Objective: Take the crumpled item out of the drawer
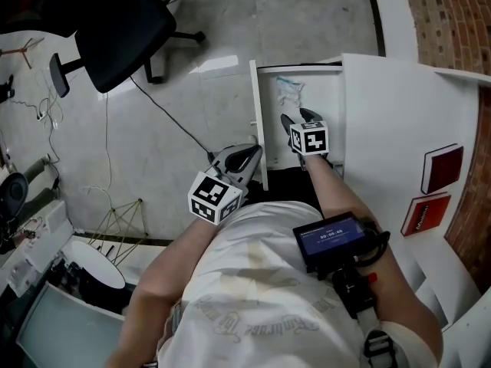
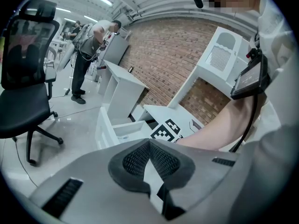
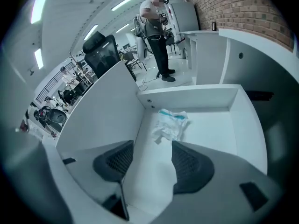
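Light, soft and easily crushed, the crumpled white-and-blue wrapper (image 3: pixel 172 124) lies at the far end of the open white drawer (image 3: pixel 187 97), just ahead of the right tool (image 3: pixel 153 149) with its jaws apart and empty, and I'd pinch its raised middle.

The person wears a white short-sleeved T-shirt (image 1: pixel 253 282) with faint pale lettering. Behind the right gripper (image 1: pixel 295 119), a black device (image 1: pixel 331 238) with a blue-lit screen is strapped to the forearm. Black cables and a small red part (image 1: pixel 371 277) sit further back. Each gripper carries a white cube (image 1: pixel 309 138) printed with black square markers just behind its jaws. The left gripper (image 1: pixel 245 158) has a smooth grey shell; its pads (image 2: pixel 135 160) are dark, rounded and mesh-textured, with dark slotted vents in the shell behind them
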Demonstrator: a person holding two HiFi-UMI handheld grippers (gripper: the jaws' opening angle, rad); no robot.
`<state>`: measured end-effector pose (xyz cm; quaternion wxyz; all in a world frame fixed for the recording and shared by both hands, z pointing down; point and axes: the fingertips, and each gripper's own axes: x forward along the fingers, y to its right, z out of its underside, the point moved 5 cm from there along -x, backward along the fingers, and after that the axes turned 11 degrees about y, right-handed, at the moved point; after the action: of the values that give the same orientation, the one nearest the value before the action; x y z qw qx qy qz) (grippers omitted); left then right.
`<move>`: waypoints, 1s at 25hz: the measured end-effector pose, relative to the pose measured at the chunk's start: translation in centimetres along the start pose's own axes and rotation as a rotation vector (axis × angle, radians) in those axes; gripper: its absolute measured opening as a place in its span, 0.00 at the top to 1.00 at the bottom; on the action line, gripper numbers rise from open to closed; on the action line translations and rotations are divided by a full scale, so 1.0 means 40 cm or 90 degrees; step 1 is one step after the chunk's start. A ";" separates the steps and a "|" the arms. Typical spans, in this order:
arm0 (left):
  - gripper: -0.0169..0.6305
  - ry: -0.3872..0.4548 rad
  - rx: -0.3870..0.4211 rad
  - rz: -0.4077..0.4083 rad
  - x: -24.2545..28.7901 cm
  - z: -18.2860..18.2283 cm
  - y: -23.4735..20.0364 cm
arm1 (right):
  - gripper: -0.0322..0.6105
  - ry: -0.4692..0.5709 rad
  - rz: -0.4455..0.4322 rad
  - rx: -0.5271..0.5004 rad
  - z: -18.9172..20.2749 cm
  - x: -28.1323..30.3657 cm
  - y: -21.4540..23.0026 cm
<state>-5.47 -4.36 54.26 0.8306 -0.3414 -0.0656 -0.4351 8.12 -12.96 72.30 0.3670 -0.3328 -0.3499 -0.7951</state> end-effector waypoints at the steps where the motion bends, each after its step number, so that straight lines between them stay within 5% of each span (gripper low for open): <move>1: 0.94 0.001 -0.004 -0.002 0.002 0.000 0.002 | 0.56 -0.001 0.001 0.004 -0.003 0.007 0.003; 25: 0.94 -0.002 -0.057 -0.058 0.015 0.018 -0.068 | 0.43 -0.006 0.087 0.044 -0.067 0.205 0.070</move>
<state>-7.06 -5.39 56.45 0.7938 -0.3751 -0.0628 -0.4745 5.50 -19.33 78.19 0.4302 -0.3466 -0.3552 -0.7541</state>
